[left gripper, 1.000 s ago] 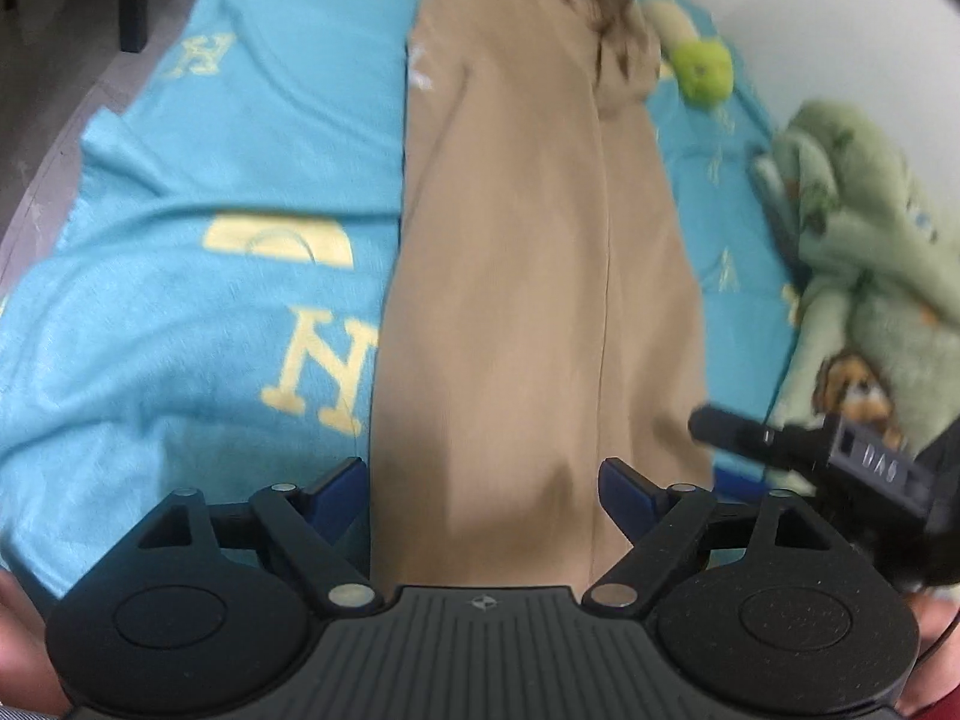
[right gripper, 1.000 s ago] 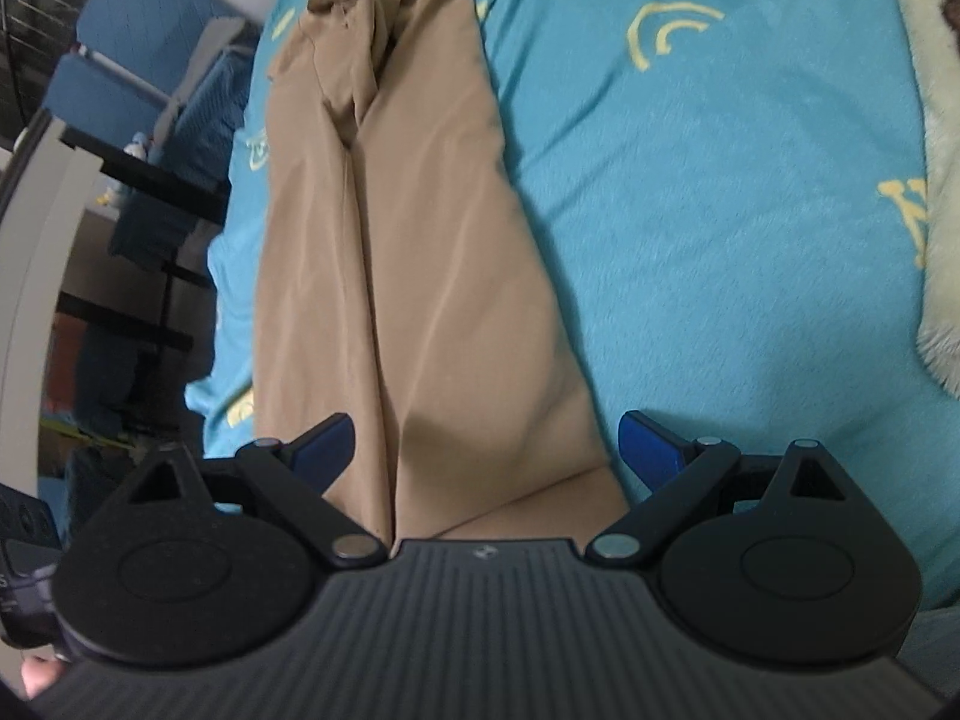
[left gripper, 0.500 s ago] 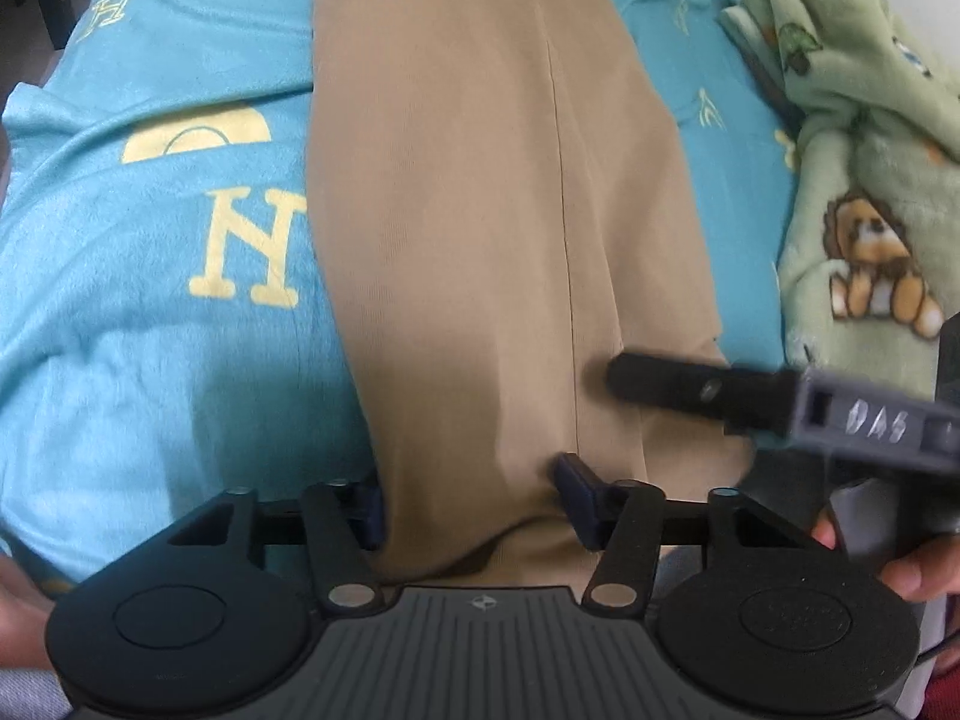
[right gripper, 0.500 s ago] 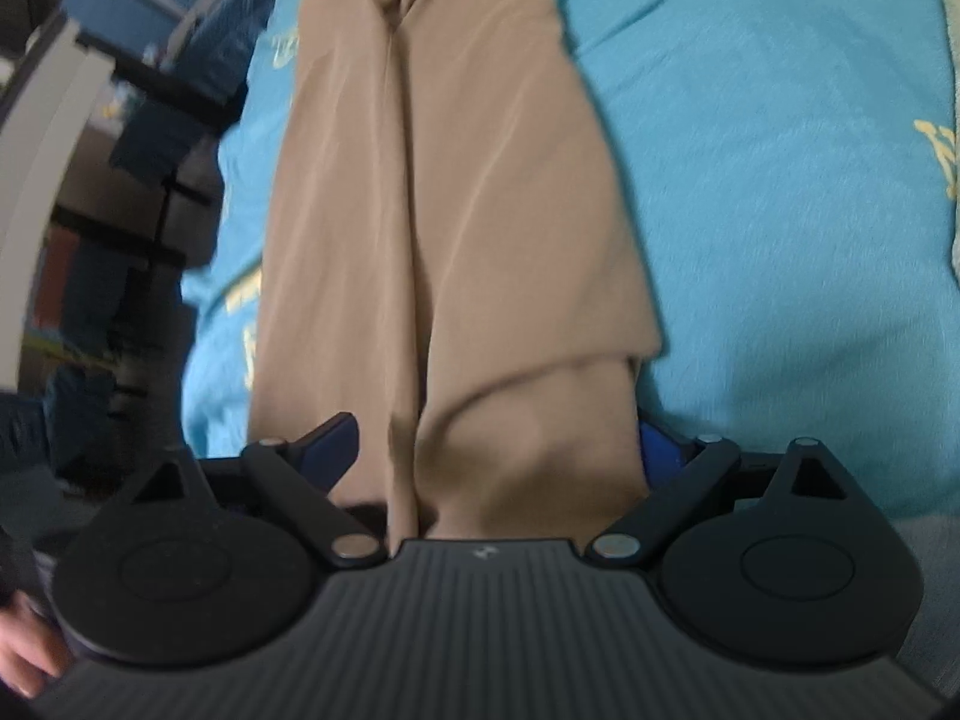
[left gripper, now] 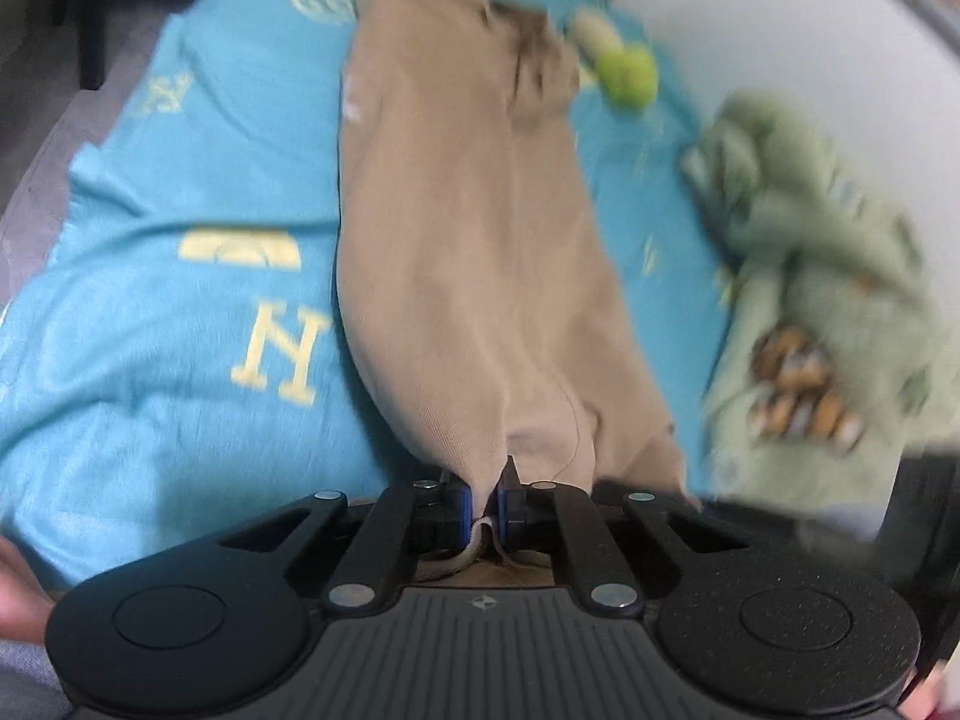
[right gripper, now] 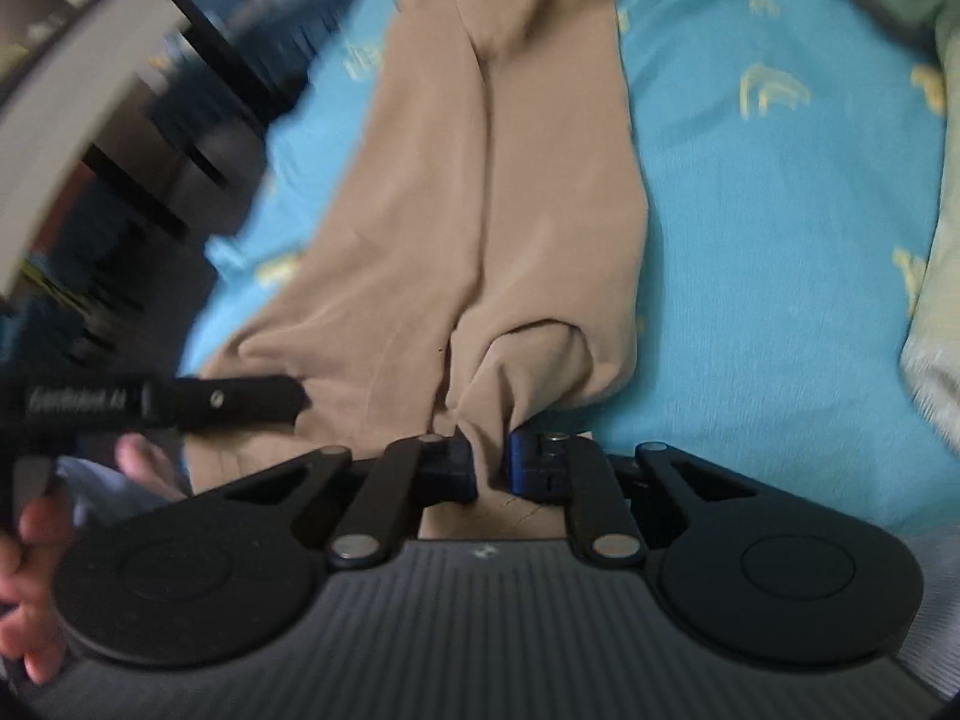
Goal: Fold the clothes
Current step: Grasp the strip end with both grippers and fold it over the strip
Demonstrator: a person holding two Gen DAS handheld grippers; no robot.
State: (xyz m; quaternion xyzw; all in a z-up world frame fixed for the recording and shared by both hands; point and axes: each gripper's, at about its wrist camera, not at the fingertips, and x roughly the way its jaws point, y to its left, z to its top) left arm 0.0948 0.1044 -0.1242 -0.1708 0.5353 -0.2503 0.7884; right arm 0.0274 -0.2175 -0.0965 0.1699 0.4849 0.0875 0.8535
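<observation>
Tan, soft-woven trousers (left gripper: 468, 228) lie lengthwise on the turquoise bedspread with yellow lettering (left gripper: 180, 324), running straight ahead of both tongs, the two legs side by side.

**Change.** One second ago both sets of fingers stood wide apart, straddling the near end of the fabric. Half a second ago they had narrowed around it. Now the left gripper (left gripper: 485, 507) is clamped on a pinch of tan cloth at the near end, and the right gripper (right gripper: 492, 462) is likewise closed on a bunched ridge of the same end. The cloth just ahead of each set of fingers has gathered into raised folds, and both views are motion-blurred.

**Meaning for the task.** Judgement: the grasp on the near end is made at two points, which suits carrying that end forward over the rest of the garment to halve its length. Uneven travel of the two tongs would likely skew the fold.

**Surroundings.** A crumpled pale green fleece blanket with a bear print (left gripper: 828, 276) lies right of the left tongs. A yellow-green plush ball (left gripper: 627, 75) sits far ahead, right of the trousers' far end. In the right view, the other hand (right gripper: 30, 594) shows at left.

**Containers.** No box, basket or drawer is visible in either view.
</observation>
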